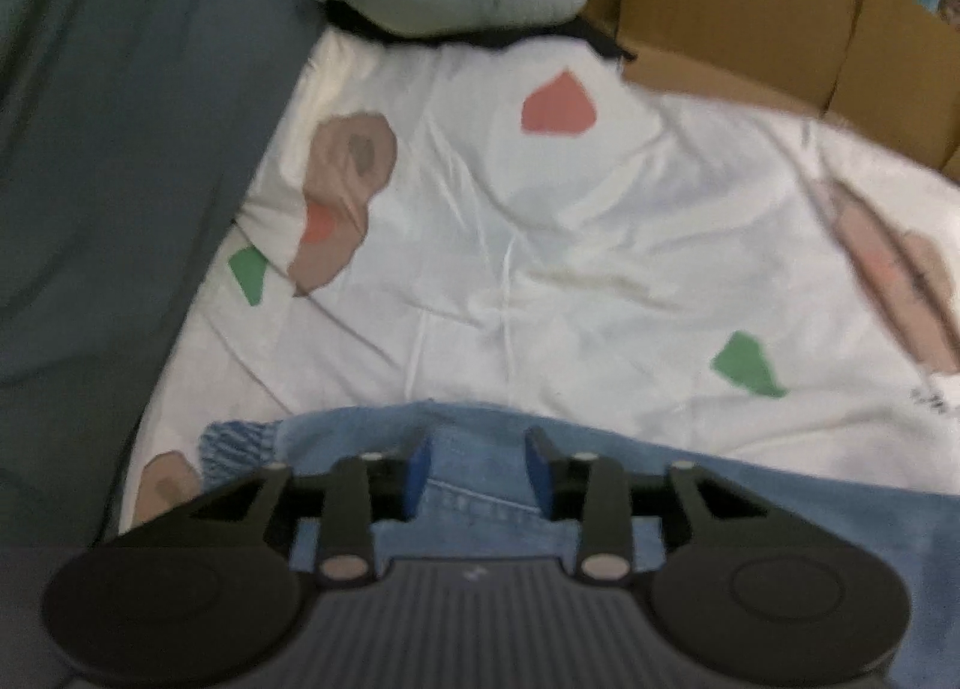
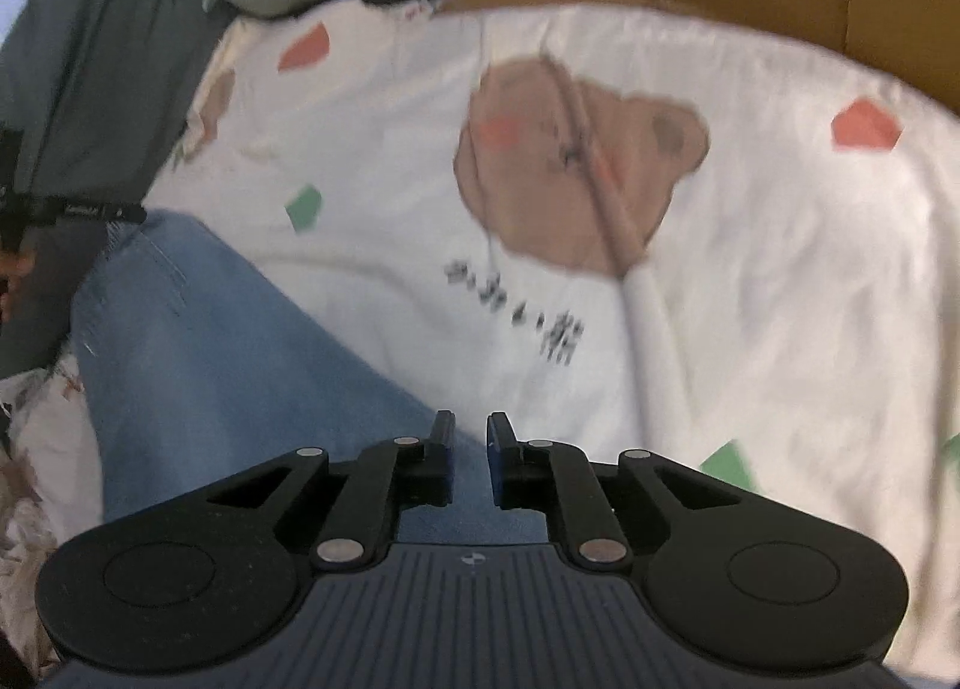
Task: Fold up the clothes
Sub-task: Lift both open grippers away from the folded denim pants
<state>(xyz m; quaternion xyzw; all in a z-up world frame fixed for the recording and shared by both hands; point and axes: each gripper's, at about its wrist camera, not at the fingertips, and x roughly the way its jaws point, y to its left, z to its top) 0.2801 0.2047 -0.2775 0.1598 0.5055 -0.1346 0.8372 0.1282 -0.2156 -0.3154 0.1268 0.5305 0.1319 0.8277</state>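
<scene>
Both grippers, left (image 1: 477,464) and right (image 2: 468,452), stand parted and empty above the jeans (image 2: 228,341). Before closing either, lower it squarely over a denim edge.

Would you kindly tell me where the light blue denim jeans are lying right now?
The light blue denim jeans lie on the white bear-print bedsheet, at lower left in the right wrist view and beneath the left gripper in the left wrist view.

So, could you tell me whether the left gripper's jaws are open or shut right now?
Open: the left gripper shows a clear gap between its blue pads, with the jeans visible below, ungripped.
</scene>
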